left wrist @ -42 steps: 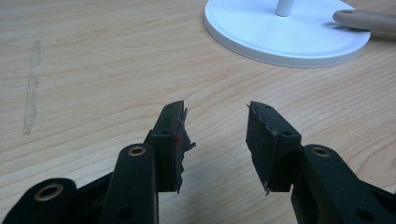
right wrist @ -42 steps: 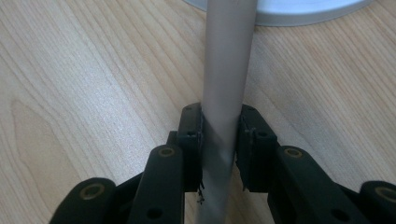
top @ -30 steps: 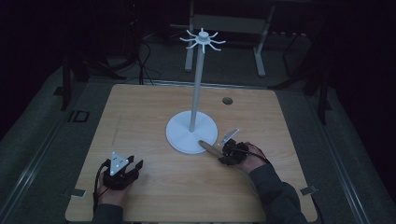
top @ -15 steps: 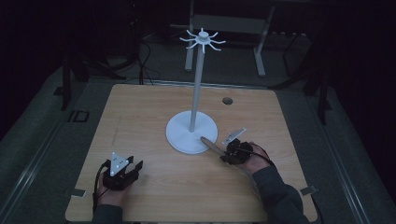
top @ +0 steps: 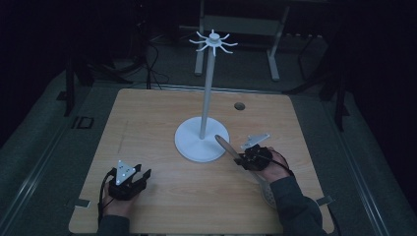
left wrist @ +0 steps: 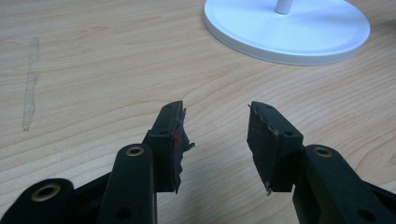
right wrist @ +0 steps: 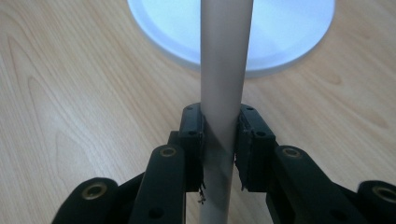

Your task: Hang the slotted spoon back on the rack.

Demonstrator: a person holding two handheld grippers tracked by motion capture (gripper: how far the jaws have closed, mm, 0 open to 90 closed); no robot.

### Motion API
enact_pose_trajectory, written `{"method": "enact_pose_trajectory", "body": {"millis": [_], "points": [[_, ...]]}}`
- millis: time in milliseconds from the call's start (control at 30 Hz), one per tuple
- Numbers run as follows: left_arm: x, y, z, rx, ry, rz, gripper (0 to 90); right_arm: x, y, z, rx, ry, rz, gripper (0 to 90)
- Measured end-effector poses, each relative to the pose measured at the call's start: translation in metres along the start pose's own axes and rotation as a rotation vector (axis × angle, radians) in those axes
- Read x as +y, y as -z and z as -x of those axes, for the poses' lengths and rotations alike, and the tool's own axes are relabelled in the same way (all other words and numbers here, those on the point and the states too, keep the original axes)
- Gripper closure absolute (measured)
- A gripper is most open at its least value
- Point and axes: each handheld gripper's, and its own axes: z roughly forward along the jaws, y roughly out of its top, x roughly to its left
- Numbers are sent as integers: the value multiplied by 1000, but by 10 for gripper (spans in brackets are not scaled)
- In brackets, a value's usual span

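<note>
A white hook stand [top: 206, 93] rises from a round base [top: 196, 145] at the table's middle, with a ring of hooks [top: 213, 41] on top. My right gripper [top: 242, 160] is shut on the pale handle of a long utensil [top: 227, 147], just right of the base. The handle end points up-left over the base rim, and a perforated head [top: 269, 195] lies low by the sleeve. In the right gripper view the handle [right wrist: 224, 70] stands between both pads of the right gripper [right wrist: 222, 144]. My left gripper [top: 142, 175] rests open and unloaded at the front left; its jaws [left wrist: 215, 135] are spread over bare wood.
The wooden table [top: 147, 128] has a small round hole [top: 239, 105] at the back right. The stand's base [left wrist: 289, 28] lies ahead of the left gripper. Dark floor, cables and a metal frame [top: 241, 24] lie beyond the far edge.
My right gripper has lifted the utensil slightly, so the handle end moved up and right over the base rim. The left gripper has stayed put.
</note>
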Motion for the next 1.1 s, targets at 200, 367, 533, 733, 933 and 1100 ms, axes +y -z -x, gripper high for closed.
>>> {"method": "enact_pose_trajectory", "body": {"millis": [200,367,533,733,933,1100], "points": [[0,-1,1,-1,2,-3,563,0,6,2,-8,-4,43,741],[0,0,0,2,-1,-1,562,1,11,4,-21,-15,77,741],[0,-1,0,5,-2,-4,562,2,16,5,-37,-21,118,741],[0,-1,1,6,-2,-4,562,3,22,4,-53,-22,168,742],[0,-1,1,5,-2,-2,562,4,30,6,-63,-30,241,742],[0,-2,1,4,-2,-4,562,7,37,5,-66,-37,290,742]]}}
